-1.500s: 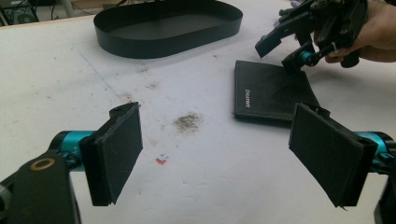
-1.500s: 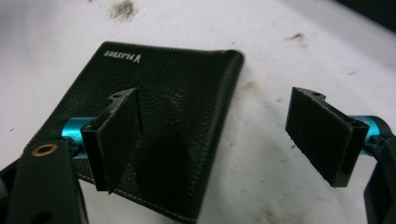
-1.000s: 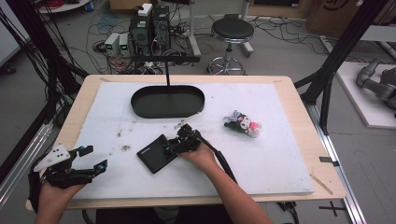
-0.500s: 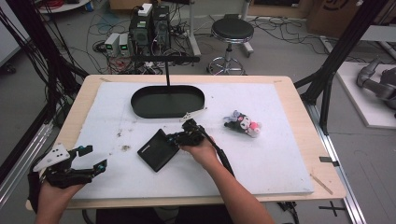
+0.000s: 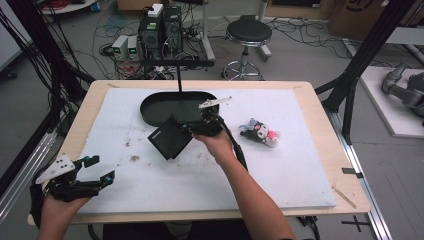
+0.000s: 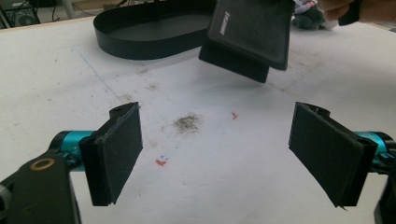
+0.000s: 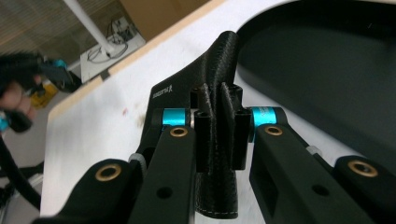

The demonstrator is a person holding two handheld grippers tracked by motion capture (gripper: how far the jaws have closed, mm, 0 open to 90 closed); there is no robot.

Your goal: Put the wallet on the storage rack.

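My right tool (image 5: 192, 128) is clamped tight on a black wallet (image 5: 170, 137). In the right gripper view the 2 jaws pinch one edge of the wallet (image 7: 217, 140) between them, and the leather stands up past the tips. The jaws have just been closing on it. The wallet hangs in the air, tilted, with one corner pointing down. It is above the white mat (image 5: 300, 165) near the middle of the tabletop (image 5: 320, 107), just in front of the black oval tray (image 5: 150, 111). The tray sits toward the far edge of the tabletop. In the left gripper view the wallet (image 6: 252, 32) floats above the mat with its shadow under it, so it is not touching the mat.

My left tool (image 5: 97, 170) is let go, with nothing in it. It is over the near left corner of the tabletop, well apart from the wallet. In the left gripper view its 2 black pads (image 6: 116, 149) stand wide apart with bare mat between them. That mat has a little grey smudge (image 6: 188, 122) and small red specks on it.

A small plush toy (image 5: 260, 133) lies on the mat, to the right of my right hand (image 5: 212, 142), toward the right edge of the tabletop. It is grey, white and pink.
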